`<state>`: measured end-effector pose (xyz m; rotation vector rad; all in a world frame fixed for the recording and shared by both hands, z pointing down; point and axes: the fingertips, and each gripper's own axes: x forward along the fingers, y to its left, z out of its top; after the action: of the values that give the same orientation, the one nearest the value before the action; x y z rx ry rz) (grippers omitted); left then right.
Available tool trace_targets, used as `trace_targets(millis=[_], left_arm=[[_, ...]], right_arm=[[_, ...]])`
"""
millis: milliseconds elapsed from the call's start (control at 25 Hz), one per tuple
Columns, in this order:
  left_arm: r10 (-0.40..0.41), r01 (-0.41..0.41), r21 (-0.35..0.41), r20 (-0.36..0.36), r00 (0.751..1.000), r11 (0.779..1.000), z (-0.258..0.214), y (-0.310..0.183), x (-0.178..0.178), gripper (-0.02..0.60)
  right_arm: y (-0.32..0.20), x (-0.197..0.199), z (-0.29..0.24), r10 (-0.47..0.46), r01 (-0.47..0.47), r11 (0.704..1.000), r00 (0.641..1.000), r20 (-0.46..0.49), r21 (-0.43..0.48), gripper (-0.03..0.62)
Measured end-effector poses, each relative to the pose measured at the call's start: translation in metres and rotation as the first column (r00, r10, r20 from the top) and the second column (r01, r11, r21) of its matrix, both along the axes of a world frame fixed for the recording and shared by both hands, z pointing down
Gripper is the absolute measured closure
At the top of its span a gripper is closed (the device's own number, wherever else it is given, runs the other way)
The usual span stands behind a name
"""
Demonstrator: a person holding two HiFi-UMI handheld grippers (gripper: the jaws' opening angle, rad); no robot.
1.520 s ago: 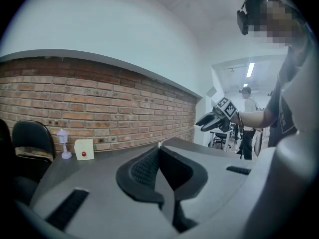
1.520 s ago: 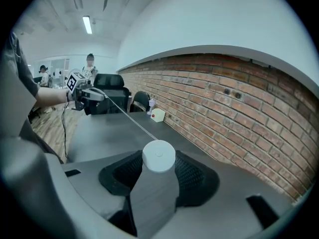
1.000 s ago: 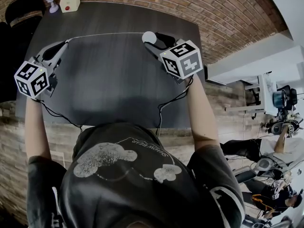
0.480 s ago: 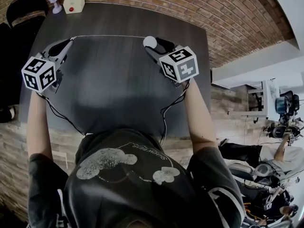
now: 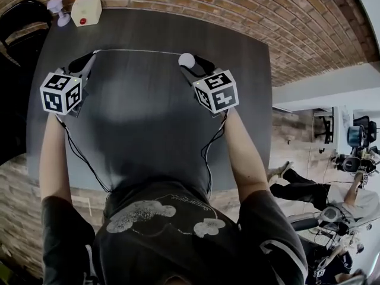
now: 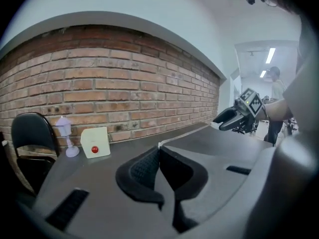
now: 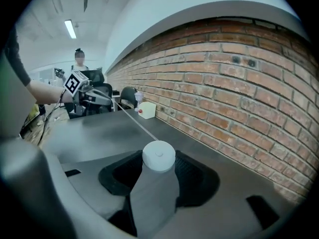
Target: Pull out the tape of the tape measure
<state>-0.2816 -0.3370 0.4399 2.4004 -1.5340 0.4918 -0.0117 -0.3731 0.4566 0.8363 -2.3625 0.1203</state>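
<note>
Tape measure (image 7: 158, 156): a round white body, clamped between the jaws of the right gripper (image 5: 193, 64), which stand fairly wide because the body fills them. It is held over the dark table (image 5: 148, 117), toward the far edge.

Tape (image 5: 136, 50): a thin pale strip leaving the tape measure toward the left of the head view. It runs straight and looks taut, and ends at the left gripper (image 5: 89, 58). That gripper's jaws are pinched fully together on the tape's tip, which shows as a small white edge at the top of the pads in the left gripper view. The two grippers are well apart, so a good length is already out.

Step in hand, as I judge it: extend the tape.
- Pull the two grippers apart along the strip's own line, with no sideways or twisting load, or the strip may kink or slip out of the thin pinch.
- Hold the right grip square on the round body, which could rotate or pop out.
- Go at a steady pace and don't yank. Stop if the tape resists.

Further out from the tape measure:
- A beige box with red button (image 5: 86, 10) sits at the table's far left corner.
- A small lilac lamp (image 5: 56, 8) stands just beside the box.
- A dark chair (image 5: 24, 16) is beyond those.
- A brick wall (image 5: 237, 10) runs behind the table.

None of these are near the tape's path.
</note>
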Motion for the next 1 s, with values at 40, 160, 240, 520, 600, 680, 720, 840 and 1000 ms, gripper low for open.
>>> trace_targets(millis=[40,160,240,520,600,680,720,840,1000], left_arm=[[-0.007,0.007,-0.008,0.002,1.0,1.0,0.009,-0.009,-0.002,0.571],[-0.029,0.029,-0.028,-0.004,1.0,0.999,0.032,-0.033,-0.009,0.571],[-0.045,0.045,-0.038,0.008,0.999,0.998,0.048,-0.046,-0.014,0.571],[-0.054,0.059,-0.08,0.068,0.996,0.995,0.099,-0.076,-0.016,0.571],[-0.058,0.066,-0.095,0.089,0.994,0.993,0.112,-0.082,-0.018,0.571],[-0.057,0.07,-0.107,0.124,0.991,0.992,0.124,-0.086,-0.018,0.571],[-0.054,0.071,-0.113,0.141,0.989,0.991,0.129,-0.088,-0.018,0.571],[-0.046,0.068,-0.137,0.16,0.986,0.988,0.143,-0.091,-0.015,0.571],[-0.046,0.082,-0.178,0.198,0.979,0.981,0.159,-0.09,-0.013,0.571]], right_arm=[[-0.008,-0.003,0.007,0.007,-0.007,1.0,1.0,-0.004,-0.003,0.37],[-0.03,-0.01,0.028,0.023,-0.023,0.999,1.0,-0.009,-0.025,0.37],[-0.041,-0.014,0.041,0.028,-0.028,0.998,1.0,-0.007,-0.047,0.37],[-0.068,-0.017,0.093,0.031,-0.037,0.996,0.997,-0.067,-0.086,0.37],[-0.071,-0.018,0.105,0.027,-0.034,0.994,0.997,-0.072,-0.105,0.37],[-0.074,-0.019,0.117,0.019,-0.029,0.993,0.996,-0.084,-0.115,0.37],[-0.076,-0.019,0.122,0.018,-0.028,0.993,0.996,-0.091,-0.117,0.37],[-0.081,-0.017,0.135,0.024,-0.037,0.991,0.994,-0.102,-0.128,0.37],[-0.082,-0.015,0.149,0.02,-0.038,0.986,0.994,-0.11,-0.164,0.37]])
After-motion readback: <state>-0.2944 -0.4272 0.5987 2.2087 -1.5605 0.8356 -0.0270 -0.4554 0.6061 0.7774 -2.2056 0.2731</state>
